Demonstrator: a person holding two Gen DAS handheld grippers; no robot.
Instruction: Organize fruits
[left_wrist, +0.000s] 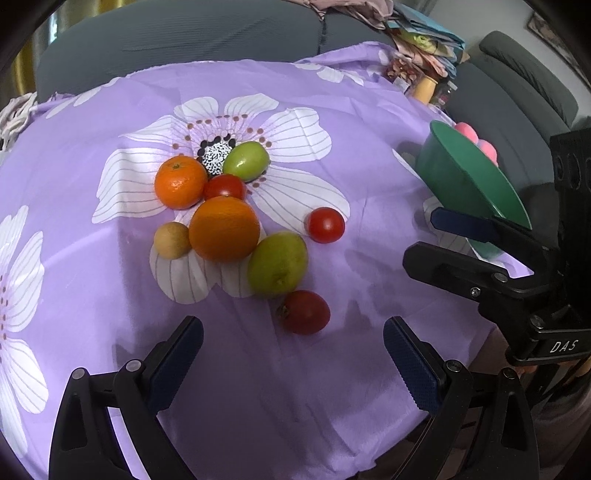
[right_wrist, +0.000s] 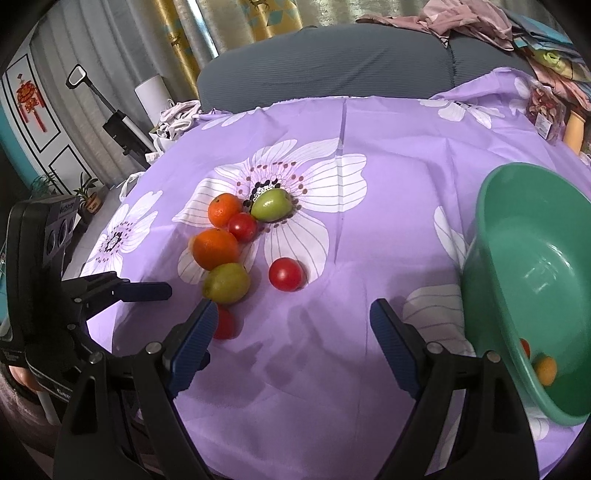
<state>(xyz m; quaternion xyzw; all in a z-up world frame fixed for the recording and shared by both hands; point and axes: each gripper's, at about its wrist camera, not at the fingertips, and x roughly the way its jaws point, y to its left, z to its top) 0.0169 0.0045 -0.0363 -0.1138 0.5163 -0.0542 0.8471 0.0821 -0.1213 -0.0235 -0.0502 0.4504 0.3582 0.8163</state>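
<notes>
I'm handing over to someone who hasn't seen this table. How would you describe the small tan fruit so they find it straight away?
Start at the big white flower printed mid-way across the purple tablecloth; the fruit pile sits on it. Find the largest orange in the pile's centre, then look at its side away from the green bowl. The small tan fruit touches it there: the only dull beige, matte piece, smaller than every neighbour.

Fruit is clustered on the tablecloth (left_wrist: 332, 369) covering the table, left of centre. Far end: mandarin (left_wrist: 180, 181) left, pear (left_wrist: 246, 161) right, a tomato (left_wrist: 224, 187) wedged just before them. The orange (left_wrist: 224, 229) is set before that tomato, a small round fruit (left_wrist: 172, 240) touching its left side, a second pear (left_wrist: 277, 264) at its near right. A second tomato (left_wrist: 325, 225) sits apart to the right; a third tomato (left_wrist: 306, 312) lies nearest. The bowl (right_wrist: 524, 295) is tilted at the right edge, two small fruits (right_wrist: 546, 370) in it. A sofa (right_wrist: 332, 66) stands behind.
</notes>
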